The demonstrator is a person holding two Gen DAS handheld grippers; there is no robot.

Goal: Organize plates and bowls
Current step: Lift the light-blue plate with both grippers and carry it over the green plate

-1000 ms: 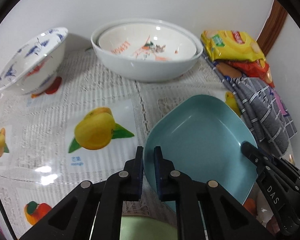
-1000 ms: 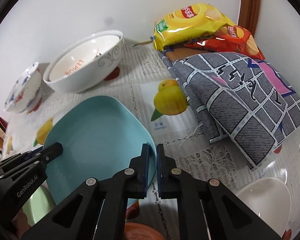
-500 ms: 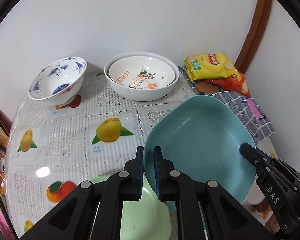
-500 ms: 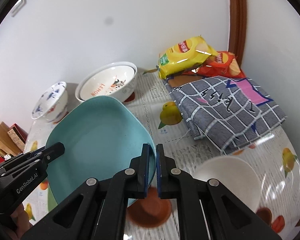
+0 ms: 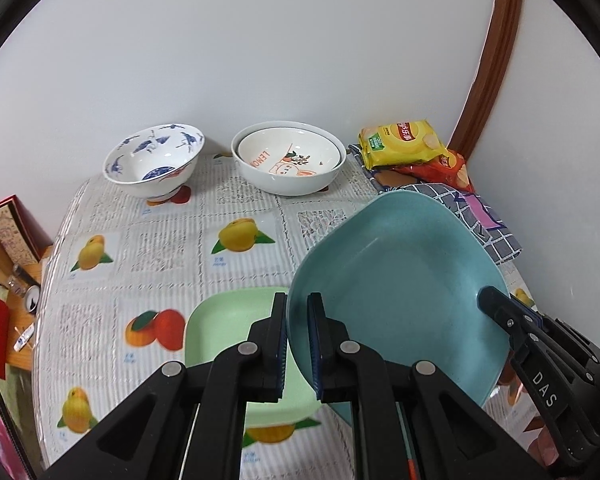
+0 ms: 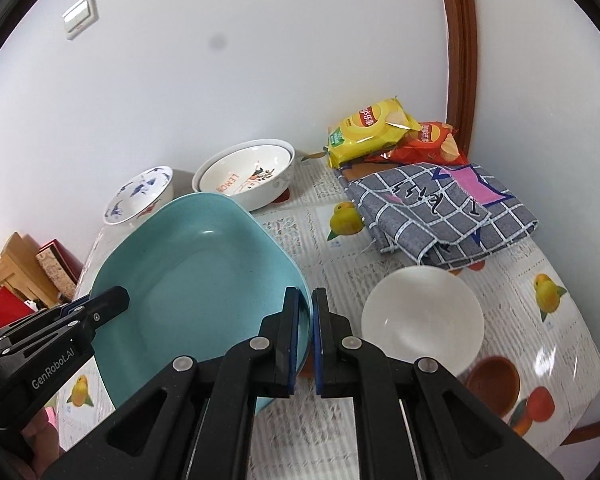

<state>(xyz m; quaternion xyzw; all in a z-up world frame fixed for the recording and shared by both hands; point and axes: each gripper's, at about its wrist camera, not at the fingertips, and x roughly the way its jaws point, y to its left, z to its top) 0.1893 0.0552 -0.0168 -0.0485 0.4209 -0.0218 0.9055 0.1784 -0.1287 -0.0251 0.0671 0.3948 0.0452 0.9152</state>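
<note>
a: where is the teal, rounded-square plastic plate (image 5: 396, 280) now?

b: in the air, tilted, carried by both tools. the left claw (image 5: 297, 340) is clenched on its left rim, and the right claw (image 6: 306, 334) is clenched on the opposite rim.

a: what has changed in the last second?

b: a second ago the plate sat low, close over the fruit-print cloth of the counter (image 5: 172, 240). now it is lifted well clear, and more of the counter shows. a pale green square plate (image 5: 228, 332) has come into view just below the teal plate's left edge.

a: so what does that mean for the job?

b: my guess is that the teal plate is headed onto the green one, to stack plates with plates. it looks about halfway through that move; lowering and levelling are left.

a: and the bowls?

b: at the back by the wall stand a blue-and-white porcelain bowl (image 5: 154, 166) and, beside it, a white bowl with a lemon print nested in a larger white bowl (image 5: 288, 164). on the right a plain white bowl (image 6: 422, 318) sits next to a small brown dish (image 6: 492, 384).

a: anything in the way?

b: a grey checked cloth (image 6: 440, 212) and yellow and red crisp packets (image 6: 366, 132) lie at the far right, well apart from the green plate.
</note>
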